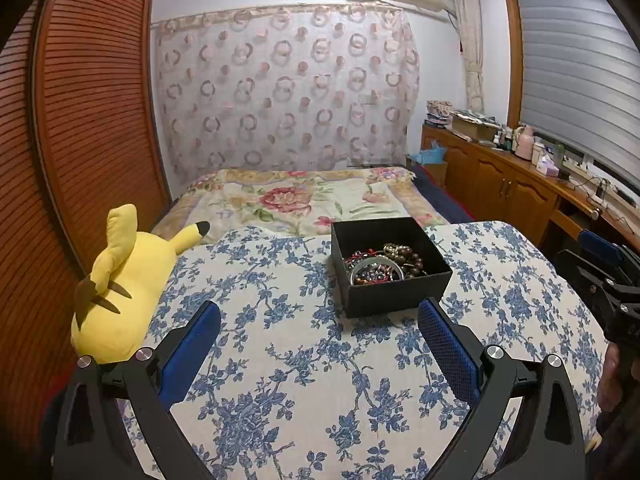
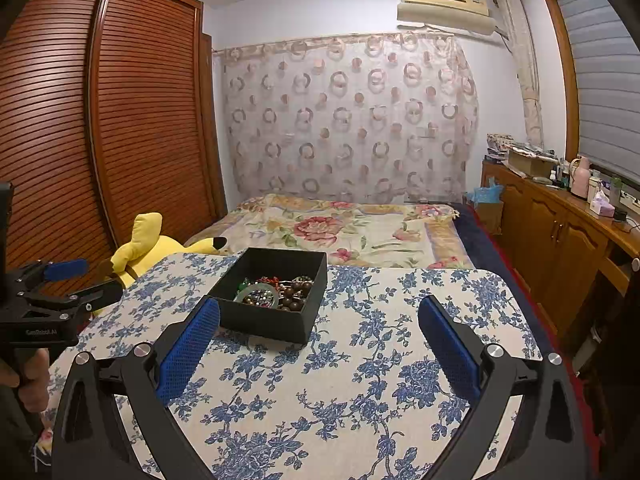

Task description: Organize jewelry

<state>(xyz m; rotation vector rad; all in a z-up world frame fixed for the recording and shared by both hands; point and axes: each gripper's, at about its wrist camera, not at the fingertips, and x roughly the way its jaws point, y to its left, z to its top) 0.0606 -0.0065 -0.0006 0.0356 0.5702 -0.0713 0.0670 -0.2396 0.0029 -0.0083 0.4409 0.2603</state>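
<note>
Black box [image 1: 390, 268] sits near the far edge of the blue-flowered table [image 1: 280, 380], full of tangled beads [image 1: 408, 260] and a bangle [image 1: 374, 266]. Left gripper [image 1: 319, 346] and right gripper [image 2: 319, 346] both hover short of it, jaws wide, nothing held. Best bet: come in over the rim, pinch one strand, lift slowly so it doesn't drag the others.

Open black box [image 1: 390, 276] on floral cloth, holding tangled bead bracelets [image 1: 380, 266].
</note>
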